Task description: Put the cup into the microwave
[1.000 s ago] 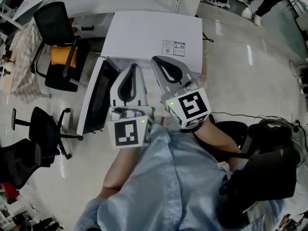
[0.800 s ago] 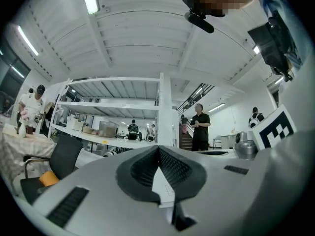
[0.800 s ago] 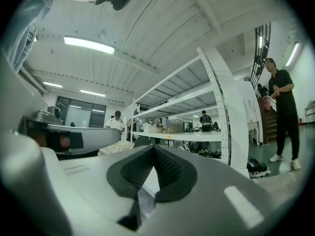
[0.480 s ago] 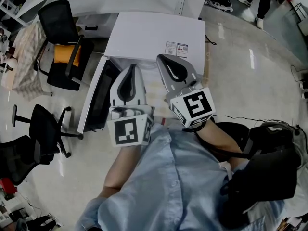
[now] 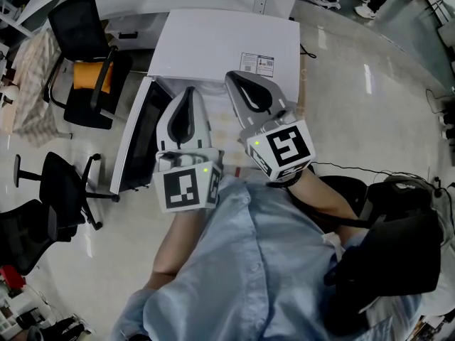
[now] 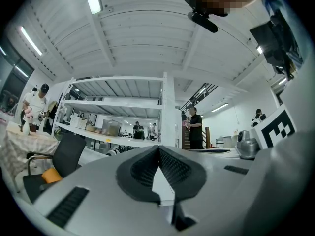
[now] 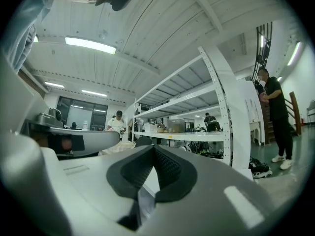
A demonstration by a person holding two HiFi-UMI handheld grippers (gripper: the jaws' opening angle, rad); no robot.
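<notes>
- Head view showed your left gripper (image 5: 188, 92) and right gripper (image 5: 232, 79) side by side, close together, over the front of the microwave (image 5: 213, 41). Its door (image 5: 136, 144) hung open to the left.
- Cup: in no view. You couldn't tell whether it sat under the grippers, inside the oven or somewhere else.
- Jaws: each gripper view showed the tips pressed together with nothing between them, on both sides.
- Risk: with both jaws closed and empty, any reach for the cup would only shove or tip it unless you spread one pair first.
- Risk: the open door stuck out just beside your left gripper, so a sideways swing could have knocked it or pushed it closed.
- Risk: the grippers were near enough to clip each other's shells.
- Materials: gripper shells were smooth grey plastic, rounded and tapering to a point. Pads (image 6: 173, 170) were black, ribbed, rubbery-looking.
- Microwave: white, boxy, with a flat matte top. The door pane was dark and likely glass.
- Floor (image 5: 370, 98) was glossy, hard and pale.
</notes>
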